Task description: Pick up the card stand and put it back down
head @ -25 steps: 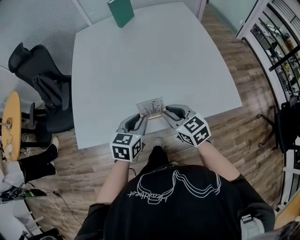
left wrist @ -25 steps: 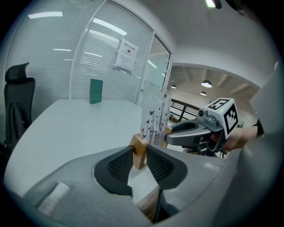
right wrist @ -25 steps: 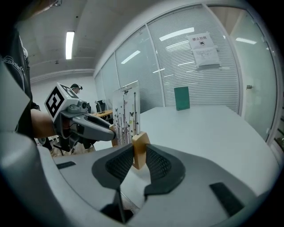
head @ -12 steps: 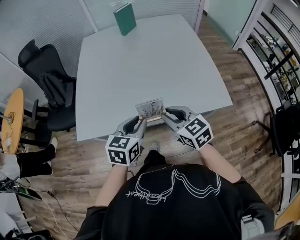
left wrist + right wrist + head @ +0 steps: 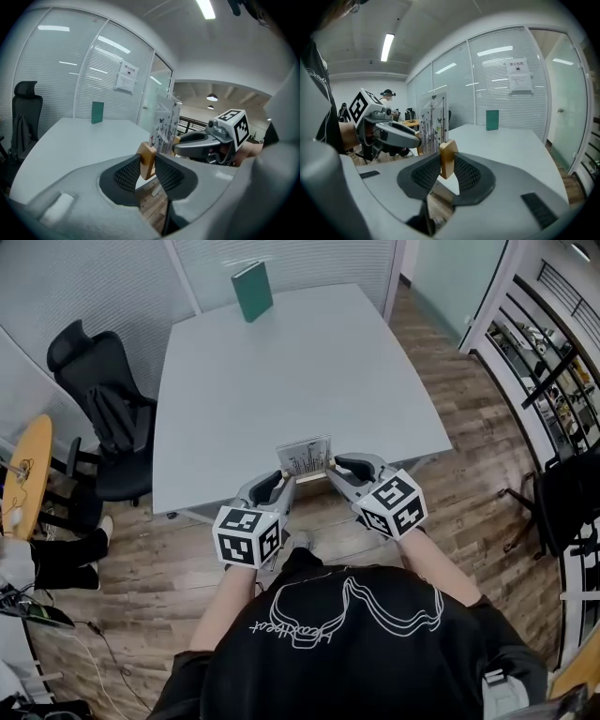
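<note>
Pick-up looks done (set-down remains): fingers of left gripper (image 5: 284, 483) and right gripper (image 5: 335, 468) pinch the clear, wooden-based card stand (image 5: 305, 457) off the white worktop (image 5: 281, 371).

Black T-shirt (image 5: 375, 662), white line print (image 5: 349, 607), grey left claw (image 5: 285, 478), right claw (image 5: 330, 466)

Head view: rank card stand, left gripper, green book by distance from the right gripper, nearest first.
1. card stand: its right end is clamped in the right gripper.
2. left gripper: to the left, gripping the stand's other end.
3. green book: upright at the table's far edge.
</note>
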`<state>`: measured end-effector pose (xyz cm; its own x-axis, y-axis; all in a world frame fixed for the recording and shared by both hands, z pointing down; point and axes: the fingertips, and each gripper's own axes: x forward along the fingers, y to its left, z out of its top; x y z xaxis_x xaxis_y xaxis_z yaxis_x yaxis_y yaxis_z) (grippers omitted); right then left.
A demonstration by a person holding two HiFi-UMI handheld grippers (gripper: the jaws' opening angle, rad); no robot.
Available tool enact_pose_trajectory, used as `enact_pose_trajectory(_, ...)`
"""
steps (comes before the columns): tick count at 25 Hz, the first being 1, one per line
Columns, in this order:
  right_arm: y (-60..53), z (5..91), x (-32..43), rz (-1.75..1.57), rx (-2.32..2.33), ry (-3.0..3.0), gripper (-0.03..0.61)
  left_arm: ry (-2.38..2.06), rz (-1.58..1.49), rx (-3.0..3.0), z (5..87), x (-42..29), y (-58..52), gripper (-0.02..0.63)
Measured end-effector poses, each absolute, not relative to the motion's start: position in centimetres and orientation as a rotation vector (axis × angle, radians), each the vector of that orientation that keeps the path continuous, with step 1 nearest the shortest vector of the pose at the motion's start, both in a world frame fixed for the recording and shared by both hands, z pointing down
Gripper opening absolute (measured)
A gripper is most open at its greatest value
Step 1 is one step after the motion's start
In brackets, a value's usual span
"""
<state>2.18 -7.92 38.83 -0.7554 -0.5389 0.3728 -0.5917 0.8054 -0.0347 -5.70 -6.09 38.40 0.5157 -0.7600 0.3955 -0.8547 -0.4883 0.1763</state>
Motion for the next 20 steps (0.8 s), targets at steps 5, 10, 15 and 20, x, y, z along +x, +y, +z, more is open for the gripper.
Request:
enact_pose_trajectory(5,-7.4,38.2,2.5,0.199,0.866,-2.659,0.092,-1.351,0.38,2.422,37.7,-5.3,-5.5,0.103)
enact_pose_trajectory(10,-7.0,38.0,2.9,0.194,0.869,-2.661,0.092,-1.356,0.387,2.42,37.6,-4.9,-4.9,0.102)
enact_pose_trajectory(15,-6.6,38.3,3.3,0.196,0.868,-2.657,0.091,-1.354,0.389,2.419,37.8,-4.5,-4.6,0.102)
enact_pose_trajectory(20,-7.1,38.3,2.8,0.189,0.861,-2.654,0.091,-1.357,0.388,2.412,37.9,-5.0,-5.0,0.102)
